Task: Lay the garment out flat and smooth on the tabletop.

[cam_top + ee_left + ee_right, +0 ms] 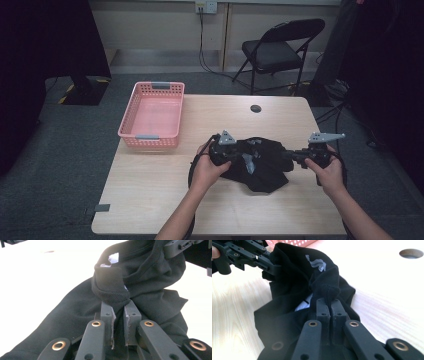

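Note:
A crumpled black garment (260,167) with a white neck label (248,161) lies on the wooden table (165,185), right of centre. My left gripper (234,154) is shut on a thick fold of the garment (110,290) at its left side; the fabric bunches between the jaws. My right gripper (295,156) is shut on the cloth (329,293) at its right side. In the left gripper view my left gripper (119,312) pinches the collar fold, with the label (113,258) beyond. In the right gripper view my right gripper (330,305) clamps a ridge, and the label (317,264) lies farther off.
An empty pink plastic basket (152,114) stands at the table's back left. A round cable hole (256,108) sits near the far edge. A black folding chair (277,47) stands behind the table, with dark equipment on the floor at both sides.

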Demonstrator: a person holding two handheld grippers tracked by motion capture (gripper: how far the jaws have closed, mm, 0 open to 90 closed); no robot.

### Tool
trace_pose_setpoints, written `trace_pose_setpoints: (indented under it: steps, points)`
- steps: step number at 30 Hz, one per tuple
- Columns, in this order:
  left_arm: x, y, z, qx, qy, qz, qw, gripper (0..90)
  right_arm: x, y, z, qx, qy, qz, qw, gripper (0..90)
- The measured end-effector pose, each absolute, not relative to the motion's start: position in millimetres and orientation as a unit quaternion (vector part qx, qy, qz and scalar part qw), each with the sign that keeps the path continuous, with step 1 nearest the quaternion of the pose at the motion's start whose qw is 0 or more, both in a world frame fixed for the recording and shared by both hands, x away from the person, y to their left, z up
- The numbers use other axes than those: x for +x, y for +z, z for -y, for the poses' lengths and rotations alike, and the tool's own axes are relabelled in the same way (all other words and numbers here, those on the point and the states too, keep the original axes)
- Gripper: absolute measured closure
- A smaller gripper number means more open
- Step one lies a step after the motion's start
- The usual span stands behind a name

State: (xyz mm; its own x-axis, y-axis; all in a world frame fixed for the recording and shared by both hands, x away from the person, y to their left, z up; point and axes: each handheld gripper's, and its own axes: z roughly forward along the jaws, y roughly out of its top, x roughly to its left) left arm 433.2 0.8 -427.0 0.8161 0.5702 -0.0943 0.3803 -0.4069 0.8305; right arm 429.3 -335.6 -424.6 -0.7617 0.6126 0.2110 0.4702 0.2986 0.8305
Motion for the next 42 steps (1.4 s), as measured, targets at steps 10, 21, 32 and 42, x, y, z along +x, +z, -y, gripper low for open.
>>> trace_pose_setpoints:
  steps: [10,21,32,42]
  points:
    - [458.7,-404.1,-6.9,0.826,0.107,-0.302,0.463,81.7,447.0,-404.4,337.0,0.343,0.485,-0.8,0.081,87.5]
    - [481.0,-394.9,-4.8,0.827,0.114,-0.312,0.454,81.2,470.1,-393.6,334.4,0.352,0.483,-0.797,0.089,87.4]
    - [506.3,-392.4,-10.0,0.822,0.121,-0.33,0.447,81.4,497.8,-393.4,333.7,0.368,0.481,-0.789,0.103,87.4]
    - [533.9,-392.8,-10.1,0.814,0.129,-0.356,0.44,81.7,524.1,-390.7,327.4,0.381,0.469,-0.787,0.124,87.4]
